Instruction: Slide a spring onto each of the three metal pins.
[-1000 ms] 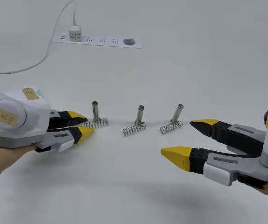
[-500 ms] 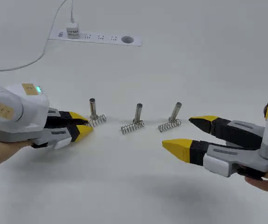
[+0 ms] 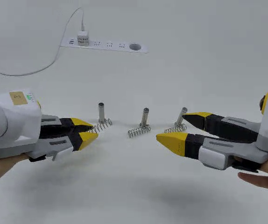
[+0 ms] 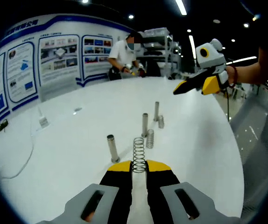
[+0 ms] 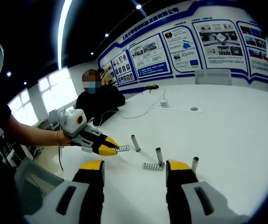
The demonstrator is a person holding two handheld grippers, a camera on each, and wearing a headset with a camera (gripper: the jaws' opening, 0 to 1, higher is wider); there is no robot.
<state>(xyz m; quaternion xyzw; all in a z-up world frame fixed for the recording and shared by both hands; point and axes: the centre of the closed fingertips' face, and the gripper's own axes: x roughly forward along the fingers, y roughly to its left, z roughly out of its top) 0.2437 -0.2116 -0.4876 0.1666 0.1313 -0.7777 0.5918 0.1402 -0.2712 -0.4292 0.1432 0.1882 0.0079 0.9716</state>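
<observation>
Three short metal pins stand upright in a row on the white table: left pin (image 3: 101, 112), middle pin (image 3: 145, 116), right pin (image 3: 181, 116). A small wire spring lies at the foot of the middle pin (image 3: 139, 131) and another by the right pin (image 3: 175, 128). My left gripper (image 3: 91, 132) is shut on one end of the third spring (image 4: 138, 153), which sticks out forward beside the left pin (image 4: 112, 148). My right gripper (image 3: 172, 127) is open, its jaws either side of the right spring as seen from the head; nothing is held.
A white power strip (image 3: 107, 45) with a plugged charger and cable lies at the back of the table. In the gripper views, a person (image 5: 96, 100) sits beyond the table's far end and another (image 4: 123, 56) stands by wall posters.
My left gripper's jaws have closed on the end of the left spring. My right gripper has moved left, up to the right pin and its spring. The head camera has shifted.
</observation>
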